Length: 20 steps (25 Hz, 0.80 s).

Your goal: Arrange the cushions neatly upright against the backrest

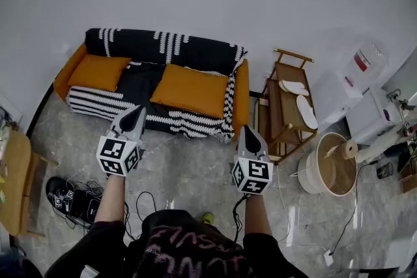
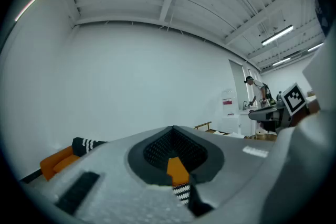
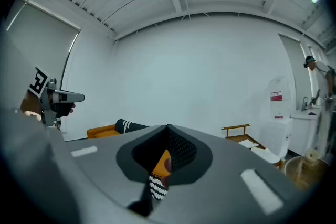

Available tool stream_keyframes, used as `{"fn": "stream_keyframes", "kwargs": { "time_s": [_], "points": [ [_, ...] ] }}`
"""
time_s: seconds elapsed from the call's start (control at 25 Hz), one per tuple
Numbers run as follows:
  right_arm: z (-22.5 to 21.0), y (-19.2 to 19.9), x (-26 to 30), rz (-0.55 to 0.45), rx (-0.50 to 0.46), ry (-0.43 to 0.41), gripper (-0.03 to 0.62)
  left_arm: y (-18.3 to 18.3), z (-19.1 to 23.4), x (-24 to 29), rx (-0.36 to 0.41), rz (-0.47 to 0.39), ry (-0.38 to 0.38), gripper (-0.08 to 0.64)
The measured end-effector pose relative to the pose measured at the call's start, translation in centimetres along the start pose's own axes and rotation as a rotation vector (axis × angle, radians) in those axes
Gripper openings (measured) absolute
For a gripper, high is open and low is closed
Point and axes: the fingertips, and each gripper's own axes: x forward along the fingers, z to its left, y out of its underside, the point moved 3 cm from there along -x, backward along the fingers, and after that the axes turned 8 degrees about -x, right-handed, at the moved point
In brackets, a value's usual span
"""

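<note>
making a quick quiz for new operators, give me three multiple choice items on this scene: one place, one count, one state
1. Where do the orange cushions lie?
A. flat on the seat of the sofa
B. on the floor
C. on the wooden rack

2. How many orange cushions are there?
A. one
B. two
C. four

3. How do the left claw and the right claw stand?
A. both shut and empty
B. both wide open
C. left one shut on a cushion

Answers:
1 A: the head view shows both lying flat on the seat, not upright against the backrest.
2 B: one lies at the left end and one nearer the right.
3 A: each gripper view shows its jaws together with nothing between them, short of the sofa.
</note>
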Motion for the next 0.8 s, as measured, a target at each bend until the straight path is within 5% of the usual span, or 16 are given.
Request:
{"fn": "stream_keyframes", "kwargs": {
  "time_s": [0.8],
  "points": [
    [2.6,-0.8,-0.6,-0.025,-0.025,-0.001,0.014,0.3,-0.1,-1.1,-0.015,0.007,0.06,0.003]
  ]
}}
